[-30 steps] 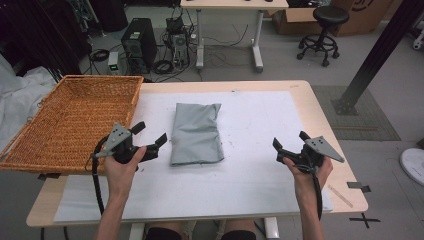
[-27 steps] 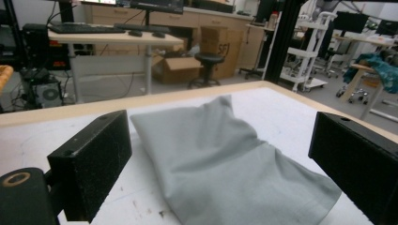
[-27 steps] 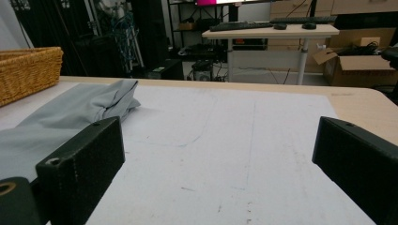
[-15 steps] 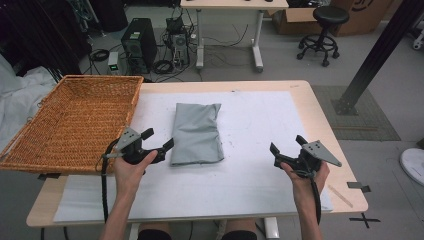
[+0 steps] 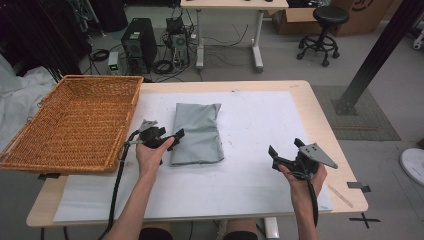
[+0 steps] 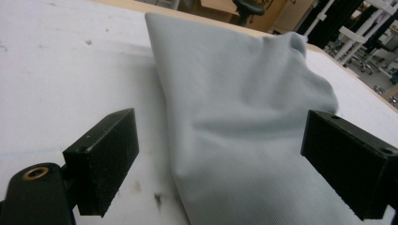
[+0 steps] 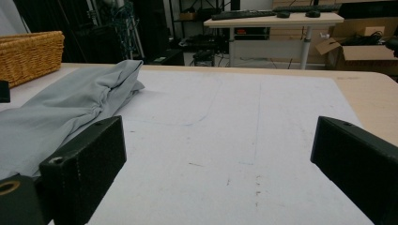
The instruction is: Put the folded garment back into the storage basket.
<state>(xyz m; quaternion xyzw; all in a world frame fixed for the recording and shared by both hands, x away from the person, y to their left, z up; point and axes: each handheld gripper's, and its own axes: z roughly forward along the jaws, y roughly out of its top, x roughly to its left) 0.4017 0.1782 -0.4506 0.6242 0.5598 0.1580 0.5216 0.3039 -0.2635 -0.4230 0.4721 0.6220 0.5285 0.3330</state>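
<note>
Item: folded grey cloth [image 5: 197,131], lying flat near the middle of the white sheet [image 5: 260,125] that covers the wooden surface [image 5: 320,115]. Long axis runs away from the person; far end slightly puckered. All places below are given relative to this cloth.

Left gripper [image 5: 172,137]: held in the person's left hand [image 5: 149,154], at the cloth's left edge toward its near corner. Jaws spread apart, tips at or just over the cloth's edge; whether they touch it cannot be told. In the left gripper view the cloth [image 6: 244,126] lies between the two black jaws, nothing clamped. A black cable [image 5: 117,187] trails from this gripper toward the near edge of the surface.

Right gripper [image 5: 275,156]: held in the right hand [image 5: 302,177], well to the right of the cloth and nearer the person, over bare sheet. Jaws wide apart, empty. A grey three-cornered plate [image 5: 316,155] sits on top. In the right gripper view the cloth [image 7: 70,108] appears to the left beyond the jaws.

Wicker basket [image 5: 75,120]: left of the cloth, beyond the left gripper, overhanging the surface's left side.

Background, beyond the cloth on the floor: computer tower [image 5: 135,42], second desk [image 5: 230,30], black stool [image 5: 322,30].
</note>
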